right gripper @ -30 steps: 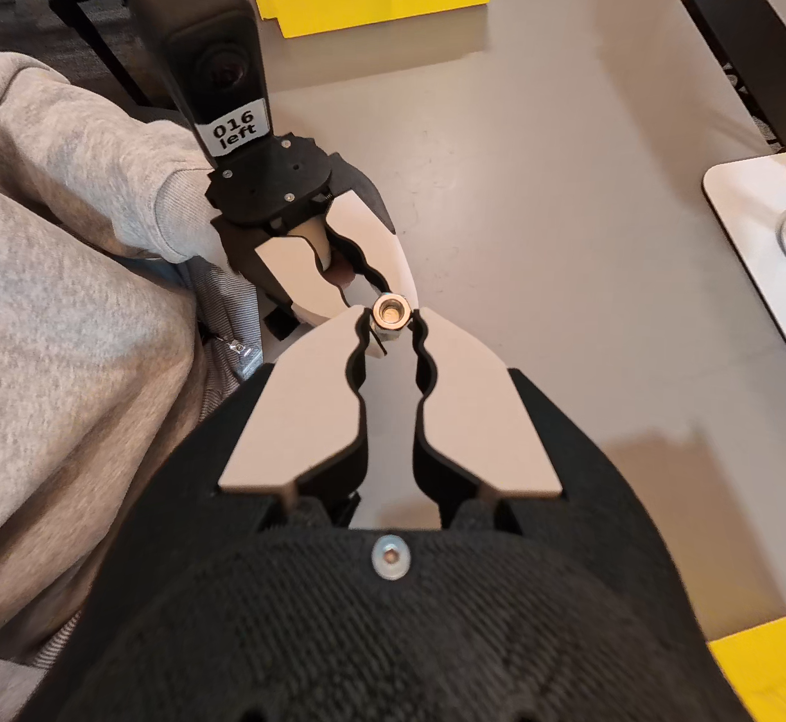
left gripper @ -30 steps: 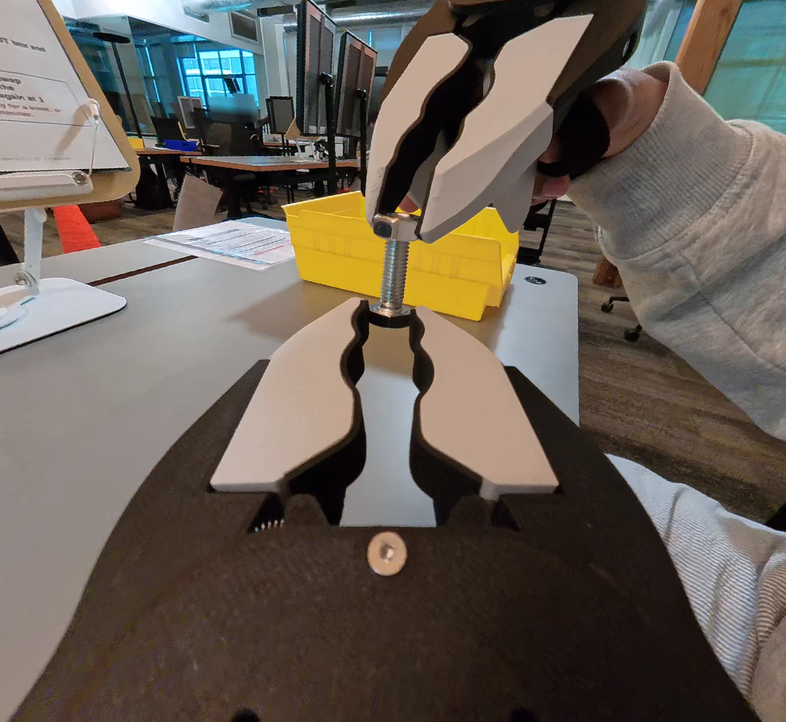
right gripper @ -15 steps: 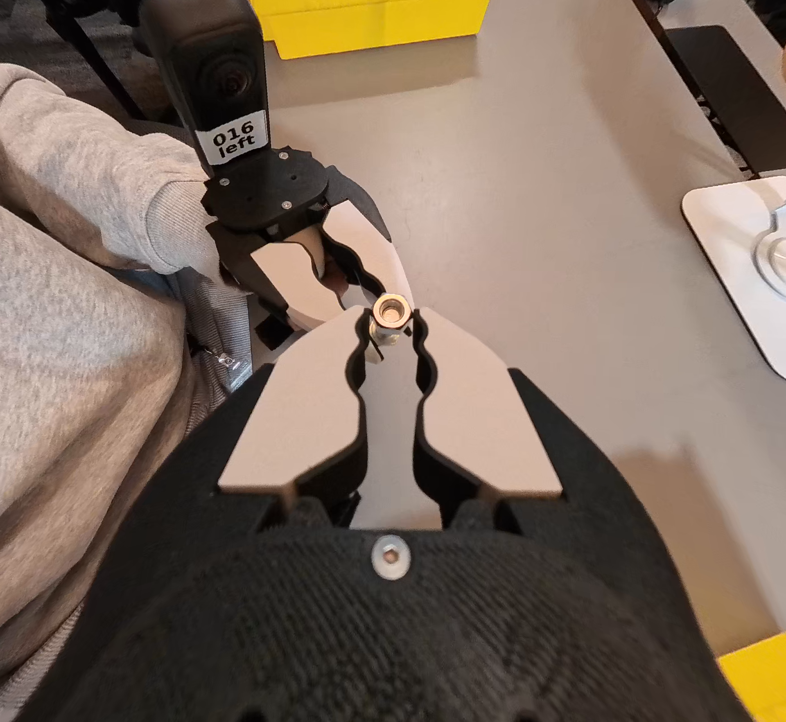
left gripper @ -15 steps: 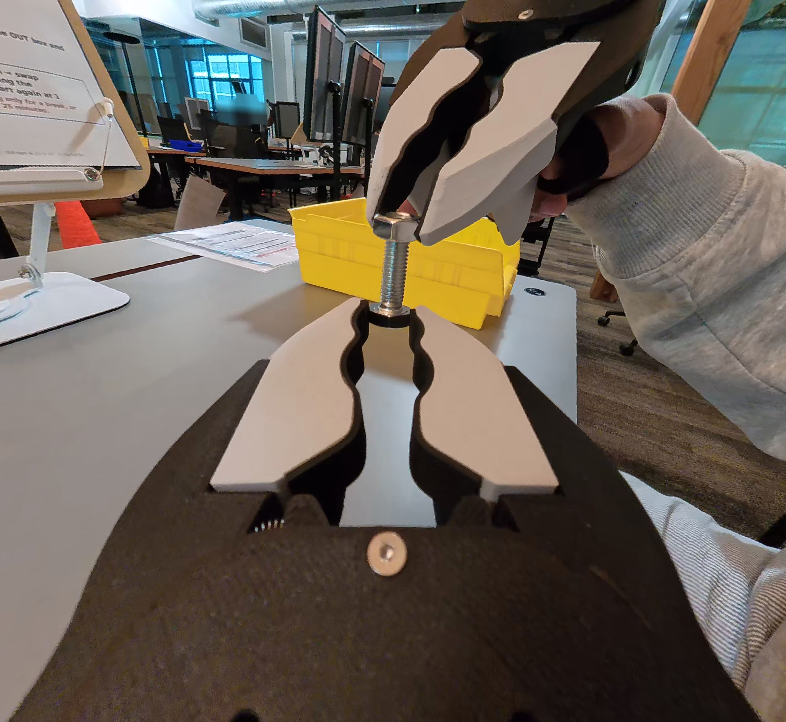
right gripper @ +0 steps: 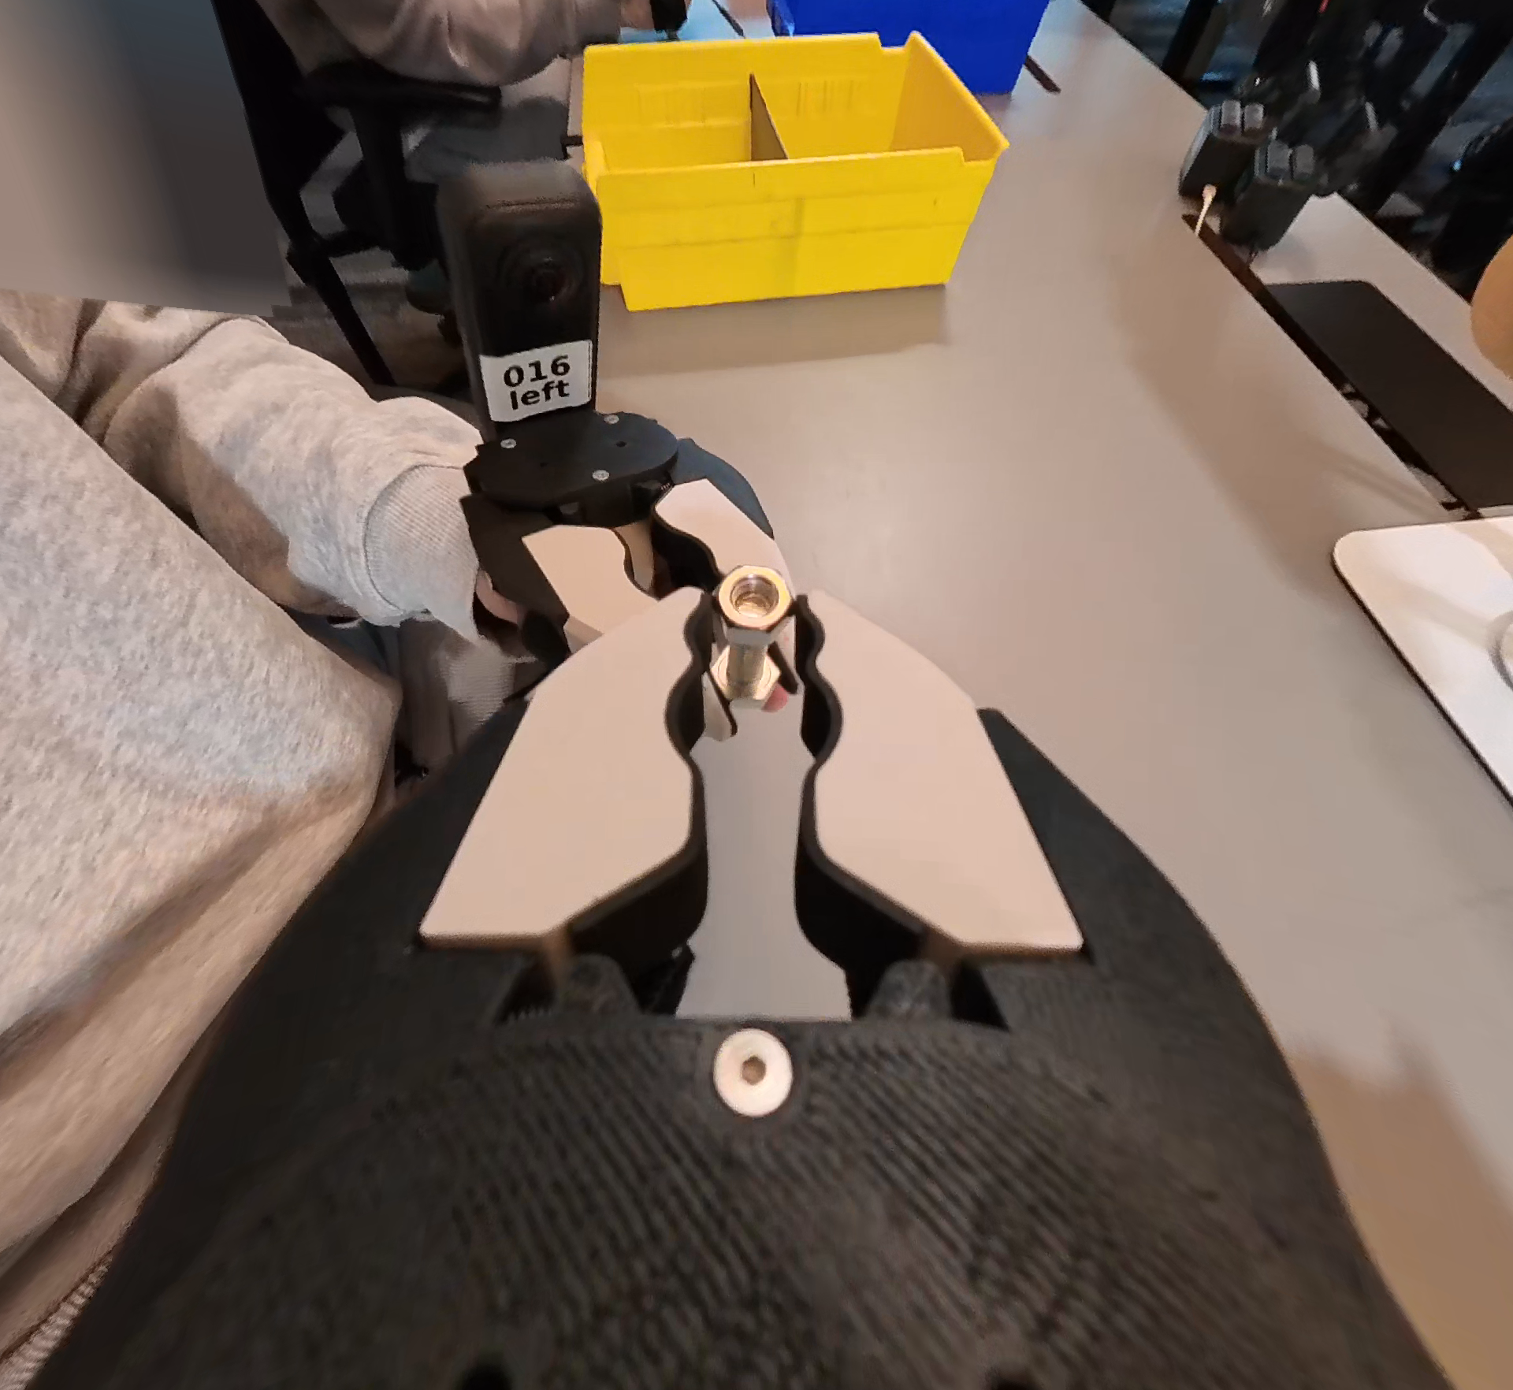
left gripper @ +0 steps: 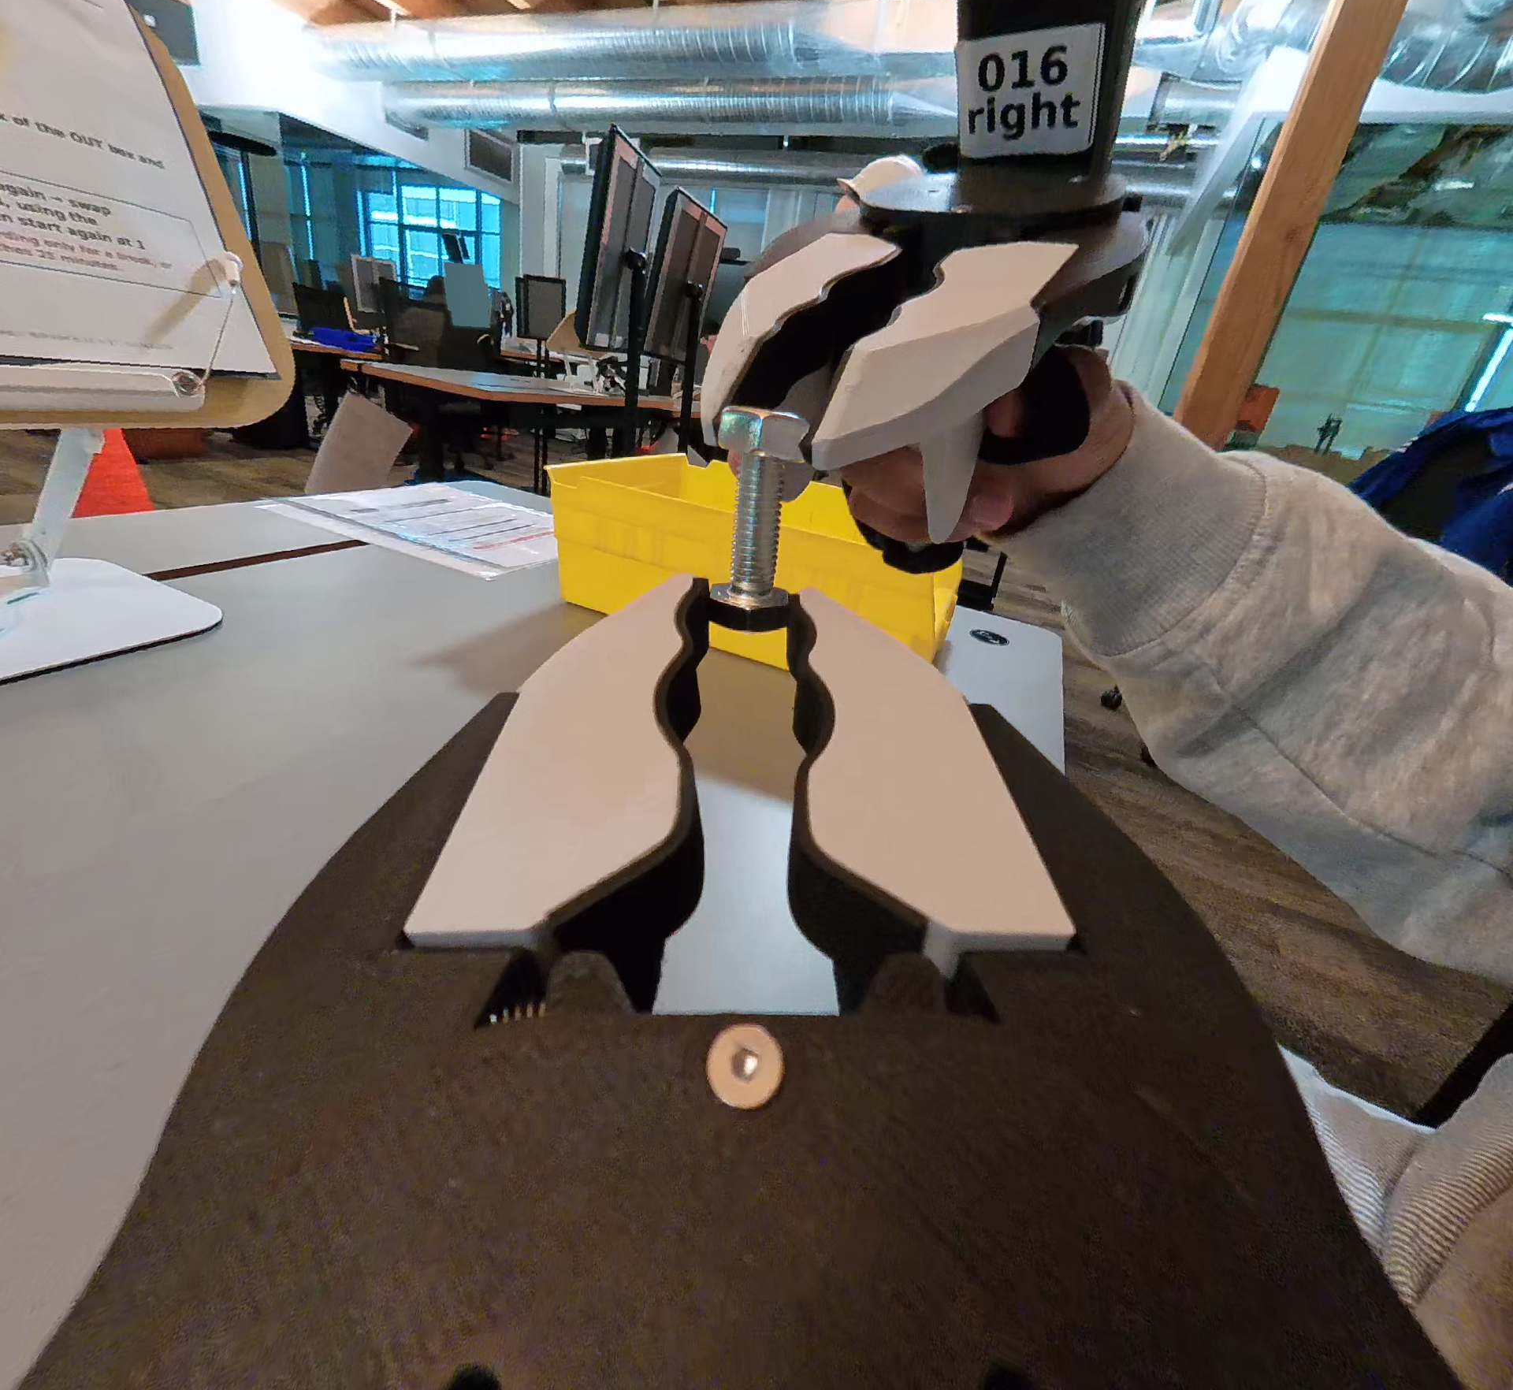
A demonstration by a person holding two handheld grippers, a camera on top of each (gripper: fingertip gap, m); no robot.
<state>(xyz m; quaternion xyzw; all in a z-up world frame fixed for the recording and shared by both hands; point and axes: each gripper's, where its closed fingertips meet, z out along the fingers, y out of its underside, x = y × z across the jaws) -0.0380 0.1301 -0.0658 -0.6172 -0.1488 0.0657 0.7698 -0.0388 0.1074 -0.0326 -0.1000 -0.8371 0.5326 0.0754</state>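
A grey table is seen carrying a yellow divided bin near its far edge, with a blue bin set just beyond it. A white flat stand base and a laminated sheet are also laid on its surface.

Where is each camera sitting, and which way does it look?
Left wrist view: sits on the left gripper, low over the table, facing level across the room; shows its own fingers shut on the nut, plus the right gripper and the right sleeve.
Right wrist view: sits on the right gripper, facing down at the table; shows its own fingers shut on the bolt head, plus the left sleeve.
Shared: bolt, both grippers, yellow bin, table.
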